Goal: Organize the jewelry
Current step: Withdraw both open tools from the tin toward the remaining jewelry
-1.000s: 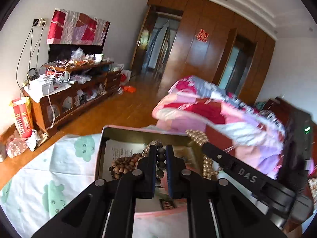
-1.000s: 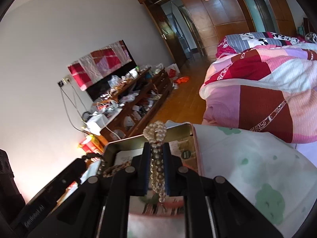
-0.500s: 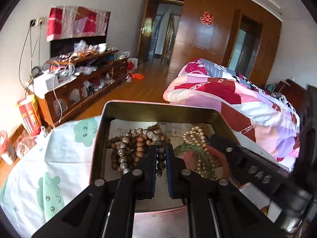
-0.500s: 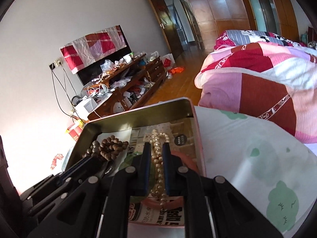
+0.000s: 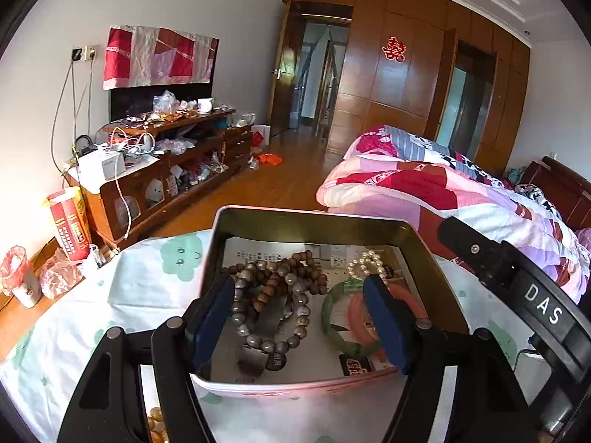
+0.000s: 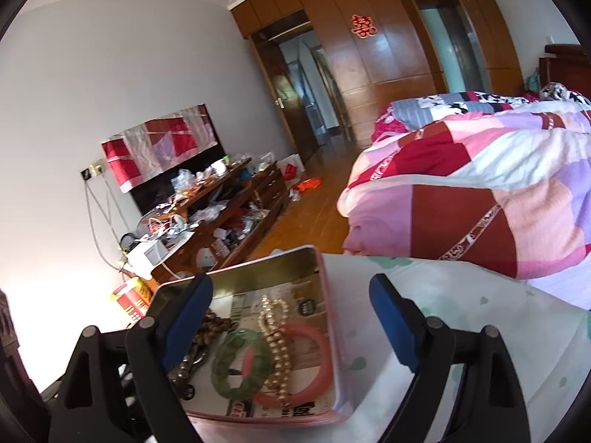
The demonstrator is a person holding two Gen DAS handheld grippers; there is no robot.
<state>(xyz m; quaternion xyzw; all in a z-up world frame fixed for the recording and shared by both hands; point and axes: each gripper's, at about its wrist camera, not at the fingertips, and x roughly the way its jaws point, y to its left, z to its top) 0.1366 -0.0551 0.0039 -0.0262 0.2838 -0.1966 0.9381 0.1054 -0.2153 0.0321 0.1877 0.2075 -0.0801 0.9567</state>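
Note:
A shallow metal tin [image 5: 314, 221] with a pink rim lies on a white cloth with green prints; it also shows in the right wrist view [image 6: 258, 269]. In it lie brown and grey bead strings [image 5: 273, 288], a pearl string [image 6: 275, 336], a green bangle [image 6: 240, 365] and a pink bangle [image 6: 314, 336]. My left gripper [image 5: 299, 295] is open and empty, just above the bead strings. My right gripper [image 6: 291, 302] is open and empty, above the tin's right edge and the pearl string. The right gripper's black body [image 5: 517, 288] shows at the right of the left wrist view.
A bed with a pink and red quilt [image 5: 443, 192] stands to the right. A cluttered wooden TV cabinet [image 5: 166, 170] runs along the left wall. Some amber beads [image 5: 155, 421] lie on the cloth below my left gripper. Wooden floor lies beyond the cloth.
Both grippers lowered to the tin and opened. The left let go of the dark bead string, the right let go of the pearl string; both strings now lie in the tin.

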